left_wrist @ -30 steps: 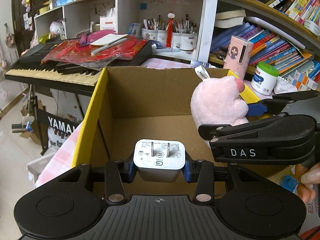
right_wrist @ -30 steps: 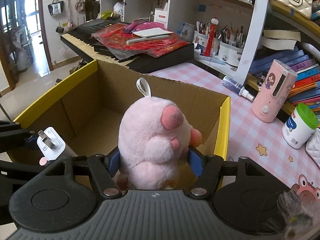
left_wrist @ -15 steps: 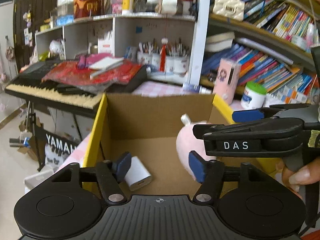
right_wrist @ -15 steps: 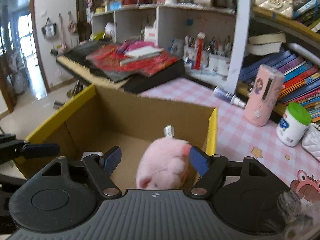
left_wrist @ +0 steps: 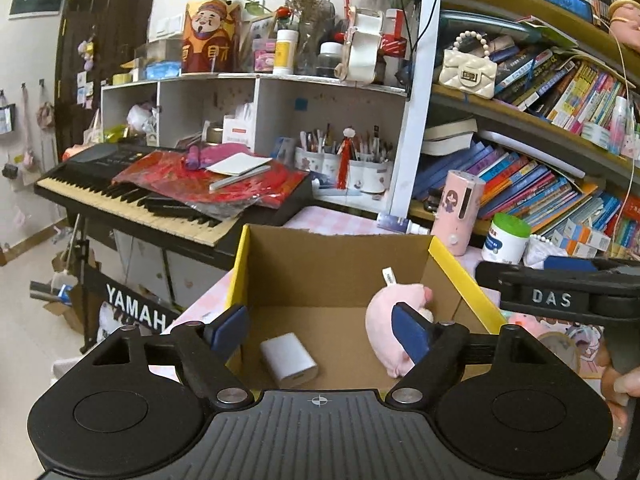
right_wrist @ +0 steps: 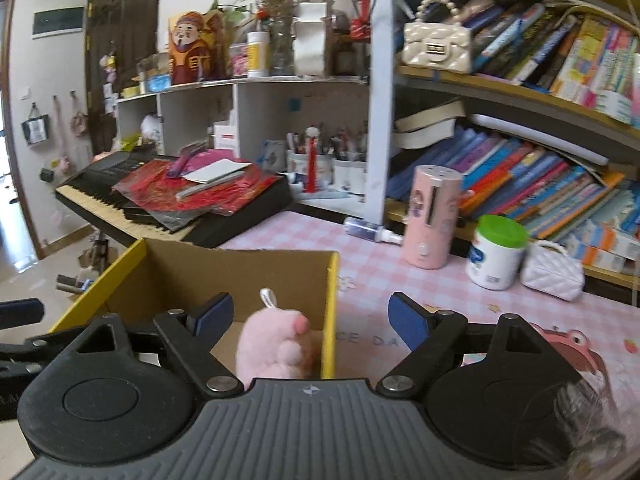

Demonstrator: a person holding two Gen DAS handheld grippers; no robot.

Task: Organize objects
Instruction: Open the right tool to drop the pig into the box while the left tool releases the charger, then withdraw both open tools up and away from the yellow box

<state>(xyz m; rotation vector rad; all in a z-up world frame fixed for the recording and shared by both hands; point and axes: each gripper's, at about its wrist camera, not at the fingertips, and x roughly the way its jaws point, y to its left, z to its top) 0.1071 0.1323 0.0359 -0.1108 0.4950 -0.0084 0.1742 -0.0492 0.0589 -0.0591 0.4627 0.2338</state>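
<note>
Both hand-held grippers, left (left_wrist: 320, 328) and right (right_wrist: 308, 318), have just spread, empty, over the cardboard box (left_wrist: 336, 248); a careless pull-back could snag its yellow rim, lower centre.

White "YAMAHA" runs across the keyboard stand (left_wrist: 134, 312) at eight o'clock in the left view. "DAS" stands on the right claw (left_wrist: 552, 298) at three o'clock.

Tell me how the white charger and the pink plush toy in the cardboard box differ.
The white charger is a small, hard, smooth block; the pink plush toy is larger, rounded and furry. The charger lies flat near the box's left side; the plush toy sits against the right wall. The plush toy has a white loop tag on top; the charger shows none. Both rest on the floor of the cardboard box, free of either gripper's tongs.
</note>
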